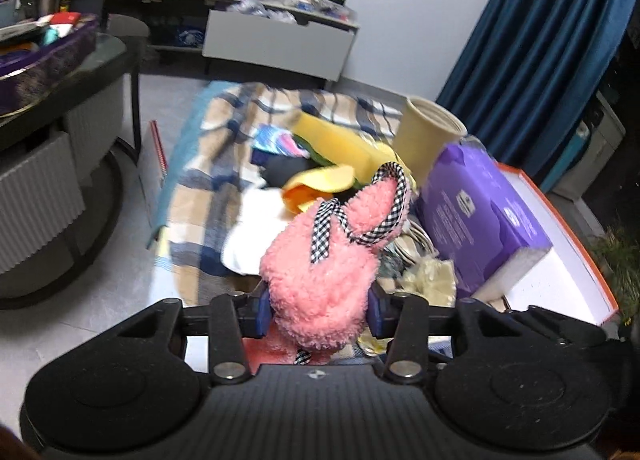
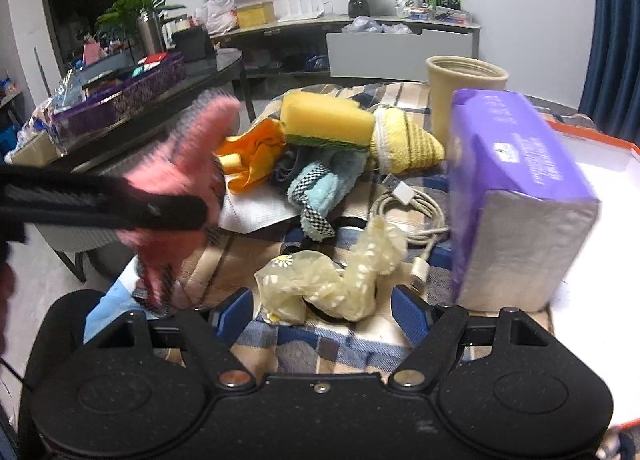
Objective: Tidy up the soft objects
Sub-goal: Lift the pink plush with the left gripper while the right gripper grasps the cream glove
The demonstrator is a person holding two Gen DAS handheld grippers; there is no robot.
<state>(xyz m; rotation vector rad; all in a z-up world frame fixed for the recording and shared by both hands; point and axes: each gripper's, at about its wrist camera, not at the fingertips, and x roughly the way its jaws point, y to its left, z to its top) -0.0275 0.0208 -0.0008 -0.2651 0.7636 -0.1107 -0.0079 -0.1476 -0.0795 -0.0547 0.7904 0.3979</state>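
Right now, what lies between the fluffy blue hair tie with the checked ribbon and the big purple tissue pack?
In the right wrist view, a coiled white charging cable lies on the plaid cloth between the blue hair tie and the purple tissue pack.

Left gripper [image 1: 318, 314], angled downward, its blue pads [image 1: 262, 314] pressed against both sides of a pink fluffy slipper [image 1: 320, 268] raised clear of the surface. Right gripper [image 2: 322, 310], likewise angled downward, jaws spread wide with nothing gripped between its blue pads [image 2: 408, 310].
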